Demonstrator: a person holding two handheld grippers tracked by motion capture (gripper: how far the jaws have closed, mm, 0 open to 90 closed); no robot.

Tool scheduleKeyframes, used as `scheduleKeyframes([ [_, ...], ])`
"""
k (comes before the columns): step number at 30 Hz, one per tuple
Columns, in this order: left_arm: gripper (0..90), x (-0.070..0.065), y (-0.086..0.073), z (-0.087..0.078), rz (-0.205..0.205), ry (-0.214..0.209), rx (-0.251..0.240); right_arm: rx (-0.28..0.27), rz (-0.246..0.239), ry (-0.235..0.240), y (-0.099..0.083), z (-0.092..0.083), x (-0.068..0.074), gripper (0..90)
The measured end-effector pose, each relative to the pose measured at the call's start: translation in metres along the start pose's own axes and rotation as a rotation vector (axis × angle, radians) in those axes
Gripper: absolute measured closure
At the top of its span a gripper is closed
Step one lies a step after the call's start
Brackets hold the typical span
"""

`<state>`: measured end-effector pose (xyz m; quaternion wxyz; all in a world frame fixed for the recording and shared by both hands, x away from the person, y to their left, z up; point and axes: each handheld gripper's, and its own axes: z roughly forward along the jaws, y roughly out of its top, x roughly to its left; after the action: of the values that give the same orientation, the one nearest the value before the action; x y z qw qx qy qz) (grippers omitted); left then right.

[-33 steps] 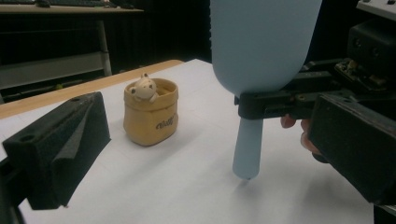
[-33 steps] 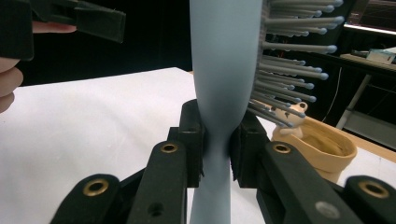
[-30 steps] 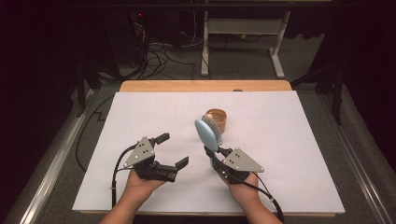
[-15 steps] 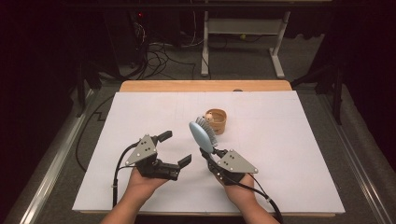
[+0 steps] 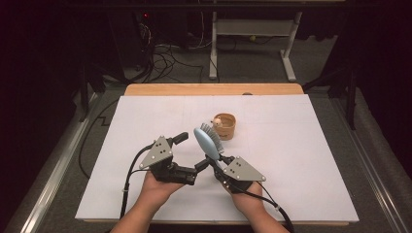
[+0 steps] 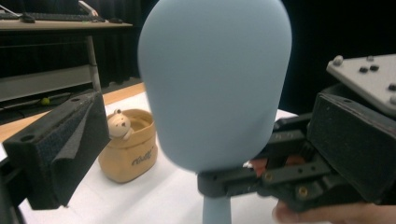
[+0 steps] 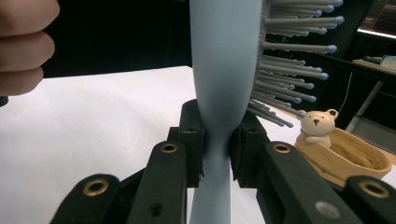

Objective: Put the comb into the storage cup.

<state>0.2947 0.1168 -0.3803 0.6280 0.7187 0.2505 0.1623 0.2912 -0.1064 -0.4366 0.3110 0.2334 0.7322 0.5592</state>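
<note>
1. The right gripper (image 5: 212,161) clamps a light-blue brush (image 5: 207,141) by the neck of its handle, with both jaws pressed against it from either side.
2. In the right gripper view the brush (image 7: 224,70) stands upright between the two black jaws, with its bristles pointing towards the cup (image 7: 348,158).
3. The cup (image 5: 224,125) is tan, with a small bear figure on its rim. It sits on the white sheet (image 5: 301,145) that covers the table.
4. Seen from above, the brush head lies just beside the cup, on the side nearer the person and a little to the left, with the bristles facing the cup. I cannot tell whether they touch it.
5. The left gripper (image 5: 190,153) is to the left of the brush. Its jaws are spread wide and hold nothing.
6. In the left gripper view the smooth back of the brush (image 6: 215,84) stands between the left gripper's own two jaws, and neither pad touches it.
7. That view also shows the right gripper (image 6: 261,179) under the brush head, gripping the handle, with the cup (image 6: 128,151) farther off to the left of the brush.
8. Both hands rest low over the sheet, nearer the person than the cup. The left hand (image 5: 158,187) and the right hand (image 5: 245,194) flank the brush handle.
</note>
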Motion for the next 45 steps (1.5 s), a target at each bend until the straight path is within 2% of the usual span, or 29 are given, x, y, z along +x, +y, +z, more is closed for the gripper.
scheduleKeyframes([
  [15, 0.9, -0.005, 0.012, 0.016, -0.015, 0.003, 0.004, -0.002, -0.008, 0.001, 0.0, 0.001, 0.003, 78.4],
  [20, 1.8, -0.005, 0.014, 0.02, -0.016, 0.016, 0.008, -0.001, -0.007, -0.003, 0.0, 0.001, 0.003, 78.4],
  [29, 7.5, -0.004, 0.014, 0.027, -0.041, 0.035, 0.024, -0.003, -0.01, -0.002, 0.0, 0.001, 0.003, 78.4],
  [39, 16.1, -0.004, 0.013, 0.027, -0.029, 0.028, 0.037, -0.006, -0.005, -0.009, 0.001, 0.001, 0.003, 78.4],
  [45, 18.6, -0.004, 0.013, 0.028, -0.043, 0.017, 0.037, -0.005, -0.007, -0.013, 0.0, 0.001, 0.002, 78.4],
])
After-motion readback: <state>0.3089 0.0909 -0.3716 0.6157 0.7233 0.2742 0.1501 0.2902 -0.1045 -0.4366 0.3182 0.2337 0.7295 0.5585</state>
